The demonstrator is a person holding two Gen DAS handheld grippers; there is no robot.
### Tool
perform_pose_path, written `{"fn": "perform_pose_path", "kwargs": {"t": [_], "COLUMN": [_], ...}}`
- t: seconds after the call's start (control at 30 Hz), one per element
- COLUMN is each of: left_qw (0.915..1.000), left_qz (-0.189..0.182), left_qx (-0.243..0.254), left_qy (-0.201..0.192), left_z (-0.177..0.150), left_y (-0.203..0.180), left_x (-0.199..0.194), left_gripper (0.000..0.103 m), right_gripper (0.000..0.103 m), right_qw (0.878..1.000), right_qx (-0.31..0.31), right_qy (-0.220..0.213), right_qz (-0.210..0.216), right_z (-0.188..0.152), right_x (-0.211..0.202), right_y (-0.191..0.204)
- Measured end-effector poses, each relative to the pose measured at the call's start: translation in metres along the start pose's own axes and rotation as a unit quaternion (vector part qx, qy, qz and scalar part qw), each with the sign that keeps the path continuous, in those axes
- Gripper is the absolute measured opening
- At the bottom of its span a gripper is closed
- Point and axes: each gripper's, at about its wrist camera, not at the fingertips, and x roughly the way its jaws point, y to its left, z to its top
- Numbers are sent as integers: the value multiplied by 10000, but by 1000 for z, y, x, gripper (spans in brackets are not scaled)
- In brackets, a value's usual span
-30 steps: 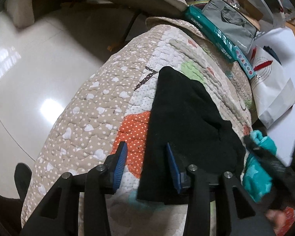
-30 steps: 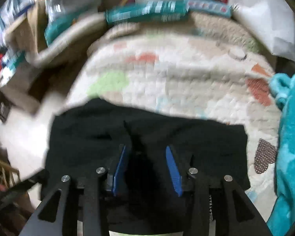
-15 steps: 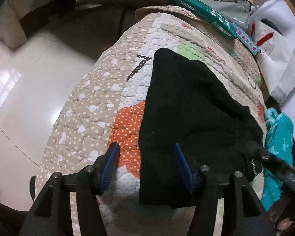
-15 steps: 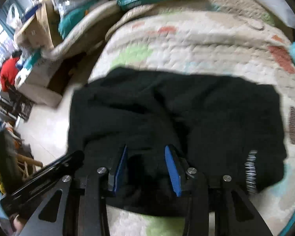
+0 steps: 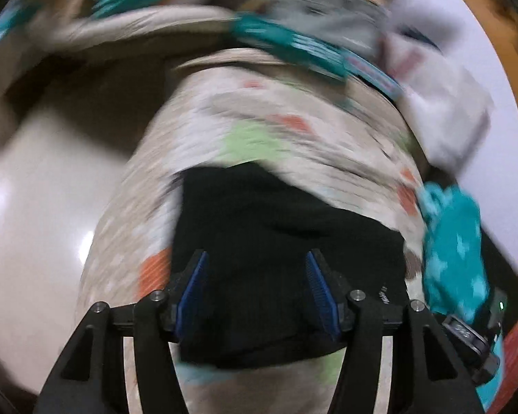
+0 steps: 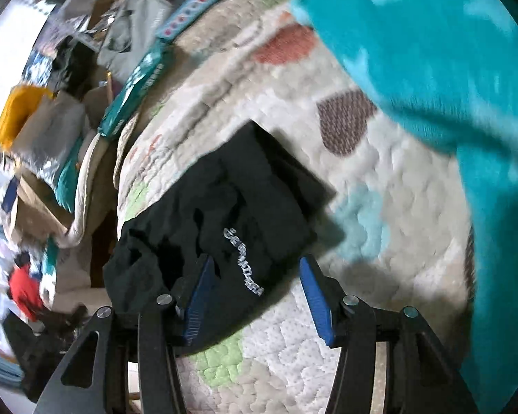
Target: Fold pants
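The black pants [image 5: 279, 241] lie folded into a compact pile on the patterned quilt [image 5: 293, 145]. White lettering shows on the pants [image 6: 224, 214] in the right wrist view. My left gripper [image 5: 255, 289] hovers over the near part of the pile, open, with cloth below the blue pads but not pinched. My right gripper [image 6: 255, 289] hangs above the near corner of the pile; its jaws are opening and the pads [image 6: 314, 293] stand clear of the cloth. The left wrist view is blurred by motion.
A teal star-print garment [image 6: 449, 62] lies on the quilt right of the pants, also seen as teal cloth [image 5: 456, 252]. A long teal box [image 6: 138, 82] and a grey bag [image 6: 124, 38] sit at the quilt's far edge. Shiny floor [image 5: 34, 224] lies to the left.
Both grippers have let go of the pants and opened wider. The left one rose and swung over the pile; the right one rolled and slid right, toward the teal garment.
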Motion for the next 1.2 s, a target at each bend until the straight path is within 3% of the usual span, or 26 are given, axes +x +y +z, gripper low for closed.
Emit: {"fn": "perform_pose_path", "kwargs": {"t": [0.1,0.33,0.43,0.47,0.6,0.7,0.73,0.83,0.9,1.07,1.2], "left_qw": [9952,9700,9520,9409,9105,8958,8943,8961,9047,9322,9538], "left_qz": [-178,-348,-327,-292,-24,86,36,56,-22,-389,-805], "left_qx": [845,1884,2457,2757,3500,3867,3905,3931,3774,3229,2608], "left_qy": [458,1498,1798,1947,2199,2189,2183,2059,1974,1590,1257], "left_z": [22,42,36,31,14,4,2,2,8,32,59], "left_y": [-67,-181,-214,-226,-245,-253,-255,-252,-244,-220,-180], "left_x": [36,150,187,200,227,233,232,223,212,163,111], "left_gripper": [58,58,58,58,60,61,52,34,28,22,22], "right_gripper": [56,58,58,58,58,58,58,35,24,19,18], "right_qw": [9997,9994,9995,9994,9993,9993,9994,9995,9994,9942,9835], "right_qx": [209,331,252,254,193,94,48,-167,-291,-957,-1641], "right_qy": [99,35,-158,-201,-315,-354,-335,-227,-191,-487,-713], "right_qz": [23,112,70,77,71,-5,-21,-137,1,109,268], "right_z": [-3,0,4,6,10,13,14,19,22,19,8], "right_x": [13,26,29,31,38,42,43,44,42,25,4], "right_y": [-10,-27,-25,-24,-20,-16,-14,-8,-3,30,64]}}
